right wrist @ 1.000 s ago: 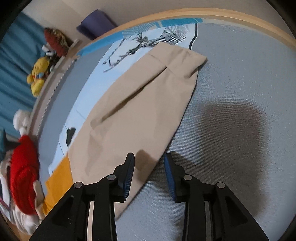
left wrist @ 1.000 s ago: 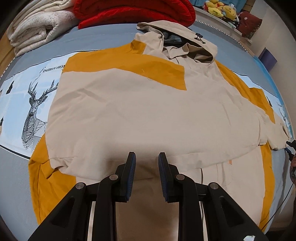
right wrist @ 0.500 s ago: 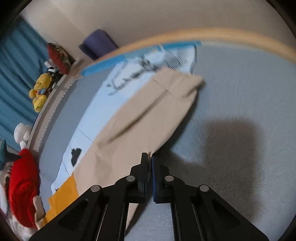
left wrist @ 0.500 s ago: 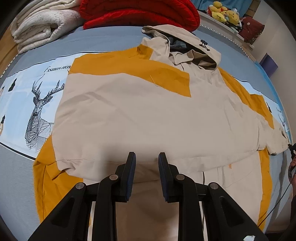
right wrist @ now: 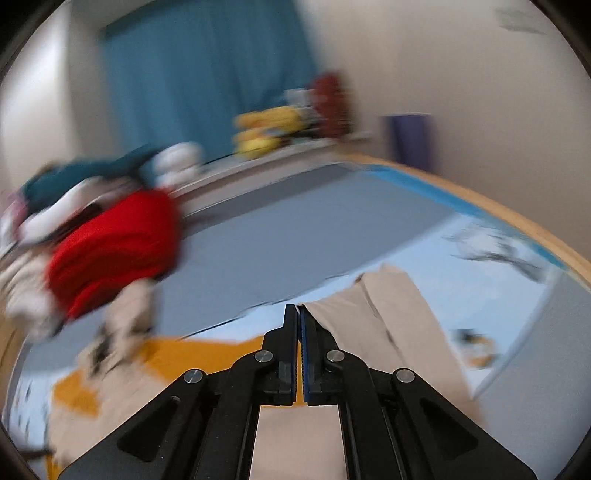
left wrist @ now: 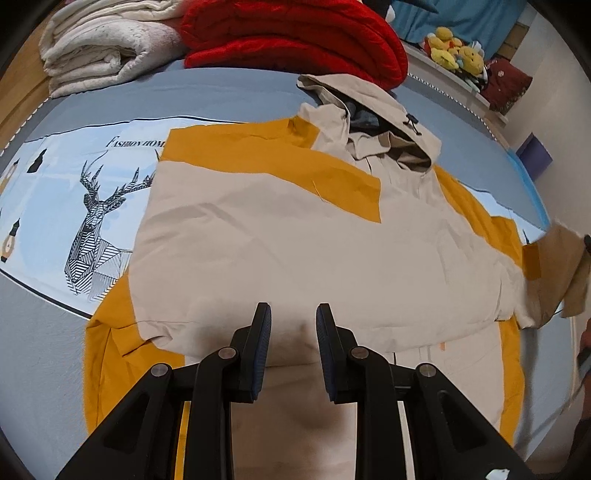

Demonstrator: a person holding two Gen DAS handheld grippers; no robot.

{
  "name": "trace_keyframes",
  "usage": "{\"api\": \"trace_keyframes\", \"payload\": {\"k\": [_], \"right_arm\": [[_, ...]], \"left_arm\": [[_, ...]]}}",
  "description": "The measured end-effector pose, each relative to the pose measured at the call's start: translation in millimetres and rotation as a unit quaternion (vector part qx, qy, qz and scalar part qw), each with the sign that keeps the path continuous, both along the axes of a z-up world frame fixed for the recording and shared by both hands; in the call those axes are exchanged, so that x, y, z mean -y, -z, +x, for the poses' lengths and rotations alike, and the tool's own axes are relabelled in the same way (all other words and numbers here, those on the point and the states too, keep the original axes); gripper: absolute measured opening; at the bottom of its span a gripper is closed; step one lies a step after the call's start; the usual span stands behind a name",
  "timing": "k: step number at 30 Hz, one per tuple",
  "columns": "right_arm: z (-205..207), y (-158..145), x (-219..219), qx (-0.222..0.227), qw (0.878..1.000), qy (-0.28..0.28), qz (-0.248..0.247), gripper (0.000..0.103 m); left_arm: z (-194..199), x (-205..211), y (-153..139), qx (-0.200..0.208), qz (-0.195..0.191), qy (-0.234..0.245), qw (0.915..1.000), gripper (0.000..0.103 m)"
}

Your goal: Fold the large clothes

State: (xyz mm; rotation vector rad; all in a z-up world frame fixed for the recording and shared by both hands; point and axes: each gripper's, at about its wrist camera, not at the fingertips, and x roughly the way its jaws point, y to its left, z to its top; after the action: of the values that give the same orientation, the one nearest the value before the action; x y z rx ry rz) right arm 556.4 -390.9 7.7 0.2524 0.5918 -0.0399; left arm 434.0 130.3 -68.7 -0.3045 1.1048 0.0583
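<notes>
1. Hoodie (left wrist: 295, 251): beige and mustard, spread flat on the bed (left wrist: 229, 96), hood (left wrist: 373, 110) toward the red blanket (left wrist: 295, 33).
2. Sleeve (right wrist: 388, 325): beige, lifted off the bed at the hoodie's right side.
3. Left claw (left wrist: 293, 332): jaws apart, nothing between them, above the hoodie's folded lower edge.
4. Right claw (right wrist: 298, 321): jaws pressed together, pinching the sleeve's edge; view blurred.
5. White blankets (left wrist: 103, 48): stacked beside the red blanket.

Jacket (left wrist: 295, 251) covers the middle of the bed (left wrist: 229, 92); bare sheet lies free along its left side and beyond the hood. Far edge is blocked by a red blanket (left wrist: 295, 37) and white blanket (left wrist: 107, 48), with plush toys (left wrist: 450, 55) on the ledge behind
</notes>
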Motion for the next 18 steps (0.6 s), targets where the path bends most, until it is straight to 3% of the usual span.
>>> {"api": "trace_keyframes", "payload": {"k": [4, 8, 9, 12, 13, 15, 17, 18], "right_arm": [[-11, 1, -107, -0.021, 0.99, -0.135, 0.029, 0.002], [-25, 24, -199, -0.079, 0.962, -0.252, 0.062, 0.005], [-27, 35, -219, -0.107, 0.95, -0.282, 0.074, 0.005], [-30, 62, -254, -0.185, 0.918, -0.34, 0.084, 0.007], [-32, 66, -258, -0.201, 0.913, -0.346, 0.076, 0.008], [-36, 66, -265, -0.22, 0.913, -0.342, 0.043, 0.008], [-40, 48, -258, -0.214, 0.923, -0.32, 0.021, 0.008], [-43, 31, -250, -0.198, 0.933, -0.299, 0.017, 0.009]], "left_arm": [[-4, -6, -5, 0.003, -0.007, -0.006, 1.0, 0.022], [-7, -14, -10, 0.005, -0.018, -0.011, 0.9998, 0.022], [-8, -16, -11, 0.005, -0.021, -0.011, 0.9997, 0.022], [-10, -21, -15, 0.004, -0.035, -0.008, 0.9994, 0.022], [-10, -22, -16, 0.005, -0.037, -0.006, 0.9993, 0.022], [-12, -25, -21, 0.008, -0.042, -0.005, 0.9991, 0.022], [-13, -28, -24, 0.013, -0.047, -0.008, 0.9988, 0.022], [-14, -29, -25, 0.013, -0.049, -0.011, 0.9986, 0.022]]}}
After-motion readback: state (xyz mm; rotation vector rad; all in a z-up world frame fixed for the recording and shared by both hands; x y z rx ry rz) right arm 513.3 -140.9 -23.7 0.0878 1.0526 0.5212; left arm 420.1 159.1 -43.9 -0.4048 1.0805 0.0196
